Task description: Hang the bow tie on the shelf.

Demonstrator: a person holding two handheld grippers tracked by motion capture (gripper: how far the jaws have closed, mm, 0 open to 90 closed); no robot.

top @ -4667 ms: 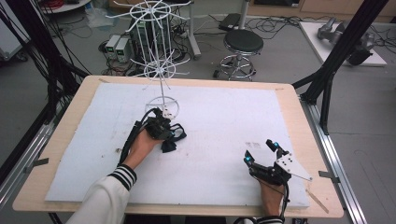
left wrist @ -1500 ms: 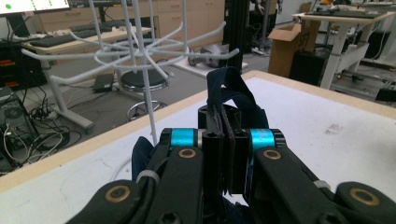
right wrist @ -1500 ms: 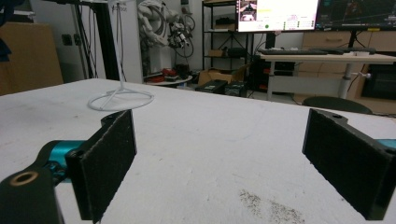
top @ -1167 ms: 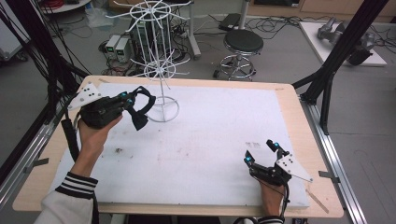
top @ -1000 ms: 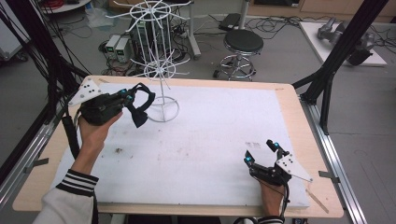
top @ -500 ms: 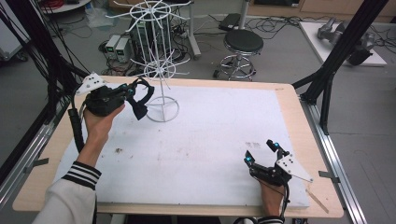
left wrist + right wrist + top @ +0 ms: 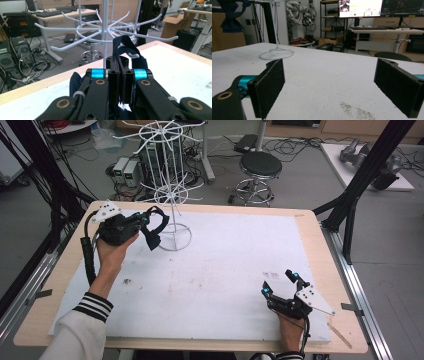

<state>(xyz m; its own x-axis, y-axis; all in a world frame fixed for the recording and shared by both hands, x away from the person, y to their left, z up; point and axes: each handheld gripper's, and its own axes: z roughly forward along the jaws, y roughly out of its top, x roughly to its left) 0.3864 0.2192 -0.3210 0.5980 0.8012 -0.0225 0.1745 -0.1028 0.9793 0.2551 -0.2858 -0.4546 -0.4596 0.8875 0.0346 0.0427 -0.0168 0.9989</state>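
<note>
Lifting a dark fabric strap (image 7: 124, 47) in closed jaws, our left gripper (image 7: 150, 226) holds it beside the white wire rack (image 7: 172, 195), level with the lower hooks; we judge the pickup done, the hanging left. Our right gripper (image 7: 280, 282) rests open-jawed near the tabletop (image 7: 225, 260) front edge. Room between them is wide; the hook tips crowd the strap.

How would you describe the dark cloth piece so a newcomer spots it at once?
Start at the white wire rack standing at the far left of the table. Just beside its pole, the left tool is shut on a dark navy fabric strap, the one soft, dark item among white wires.
</note>
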